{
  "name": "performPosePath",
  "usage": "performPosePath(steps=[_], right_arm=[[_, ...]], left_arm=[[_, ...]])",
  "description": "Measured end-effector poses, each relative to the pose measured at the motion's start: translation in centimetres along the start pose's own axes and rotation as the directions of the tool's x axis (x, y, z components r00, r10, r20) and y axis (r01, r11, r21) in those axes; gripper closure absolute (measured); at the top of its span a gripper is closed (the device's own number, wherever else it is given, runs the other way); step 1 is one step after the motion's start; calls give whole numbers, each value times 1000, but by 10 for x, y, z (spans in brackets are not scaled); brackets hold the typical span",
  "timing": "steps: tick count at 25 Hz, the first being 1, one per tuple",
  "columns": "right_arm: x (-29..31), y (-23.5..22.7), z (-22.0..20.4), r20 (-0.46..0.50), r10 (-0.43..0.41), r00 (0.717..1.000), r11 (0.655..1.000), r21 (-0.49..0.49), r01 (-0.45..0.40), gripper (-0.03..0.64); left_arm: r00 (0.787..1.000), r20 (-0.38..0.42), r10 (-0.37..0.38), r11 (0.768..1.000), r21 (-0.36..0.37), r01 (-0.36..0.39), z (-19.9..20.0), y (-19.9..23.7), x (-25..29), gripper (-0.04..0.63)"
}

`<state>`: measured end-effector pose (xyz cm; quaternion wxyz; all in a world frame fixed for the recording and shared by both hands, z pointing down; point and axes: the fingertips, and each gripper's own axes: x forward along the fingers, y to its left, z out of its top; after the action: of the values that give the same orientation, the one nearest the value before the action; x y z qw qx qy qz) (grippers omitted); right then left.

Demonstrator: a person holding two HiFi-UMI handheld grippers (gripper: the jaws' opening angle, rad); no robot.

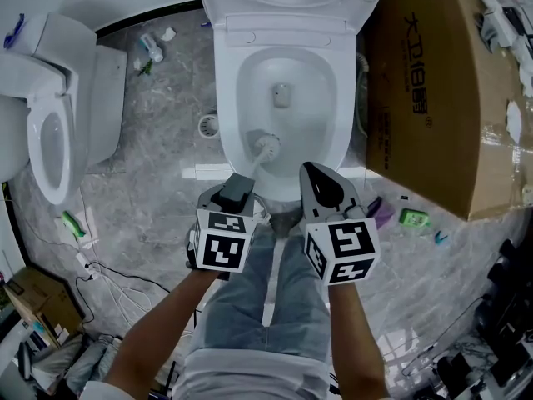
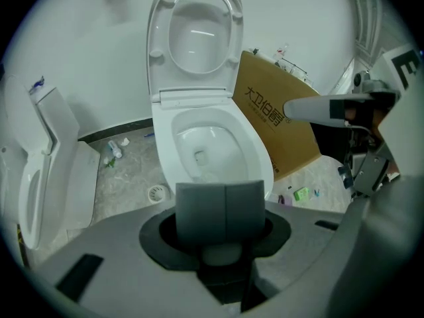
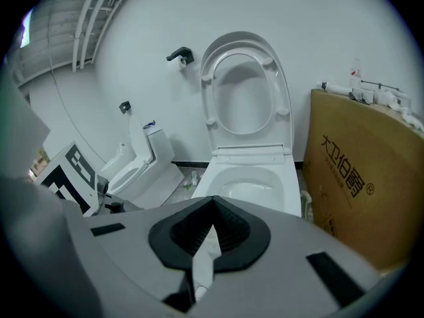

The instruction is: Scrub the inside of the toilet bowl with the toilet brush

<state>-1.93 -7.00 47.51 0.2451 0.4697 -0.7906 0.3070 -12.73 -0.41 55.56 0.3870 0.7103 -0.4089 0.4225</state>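
The white toilet bowl (image 1: 226, 98) stands open with its lid up, straight ahead of me. A white toilet brush (image 1: 266, 147) has its head down inside the bowl near the front wall. My left gripper (image 1: 237, 188) is shut on the brush's handle just over the bowl's front rim. In the left gripper view the pale handle (image 2: 222, 254) shows under the closed grey pads (image 2: 225, 207), with the bowl (image 2: 165, 151) beyond. My right gripper (image 1: 320, 175) hovers beside it at the front rim, jaws together, holding nothing. In the right gripper view its jaws (image 3: 212, 205) point at the bowl (image 3: 291, 185).
A big cardboard box (image 1: 433, 98) leans close on the toilet's right. A second white toilet (image 1: 50, 140) stands at the left. A floor drain (image 1: 208, 125), small bottles (image 1: 150, 50), a green item (image 1: 412, 217) and cables (image 1: 108, 277) lie on the grey marbled floor.
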Motion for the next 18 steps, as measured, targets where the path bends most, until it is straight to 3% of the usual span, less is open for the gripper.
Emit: performPosePath(steps=[9,18], right_arm=[[-6,-6,-6,-6,-16,1000,1000,6,16,617],[-11,-9,-11,0,-30,1000,999,18,30,615]], left_arm=[[997,-23,-68,997,30,68,-5,-34,8,443],[993,7,-115,992,46,114,8,-62,17,443]])
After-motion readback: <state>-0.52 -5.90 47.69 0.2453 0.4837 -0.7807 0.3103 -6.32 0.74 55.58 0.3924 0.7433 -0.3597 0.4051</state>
